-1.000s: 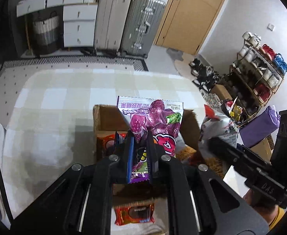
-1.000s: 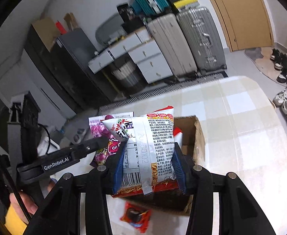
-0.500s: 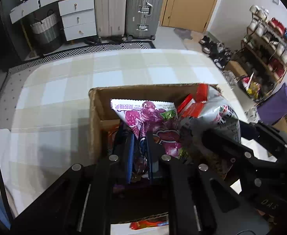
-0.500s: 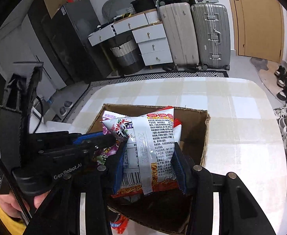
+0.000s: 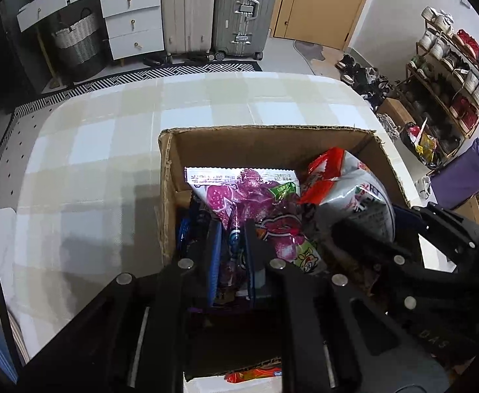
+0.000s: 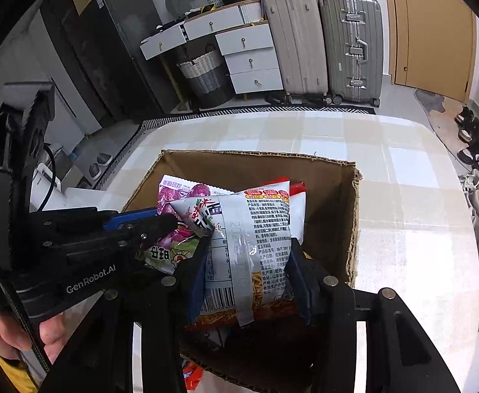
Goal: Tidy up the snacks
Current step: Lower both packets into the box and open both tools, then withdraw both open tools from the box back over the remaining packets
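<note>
Two snack packets, both inside the box point(image 6: 347, 203) on the checked table point(image 6: 403, 170). Left gripper point(image 5: 233, 239) pinching the purple packet point(image 5: 249, 196) at its lower edge, fingers narrow with only thin film between them. Right gripper point(image 6: 244, 262) clamped across the middle of the noodle packet point(image 6: 249, 226), fingers fairly wide because the packet is puffy. Packets side by side and touching, purple one toward the left wall, noodle one in the middle.

Both probably very light. Purple film soft and glossy, likely slippery, bending easily above the pinch; best held near a sealed edge, where the film is flat and doubled. Noodle packet likely full of air and brittle sticks, so only gentle pressure across the middle, otherwise crushing of the contents or a burst seam. Box of stiff cardboard with rough cut rims, free space along the right wall. One more red packet point(image 5: 256, 375) lying on the table in front of the box, flat and thin; probably to be lifted by an edge.
</note>
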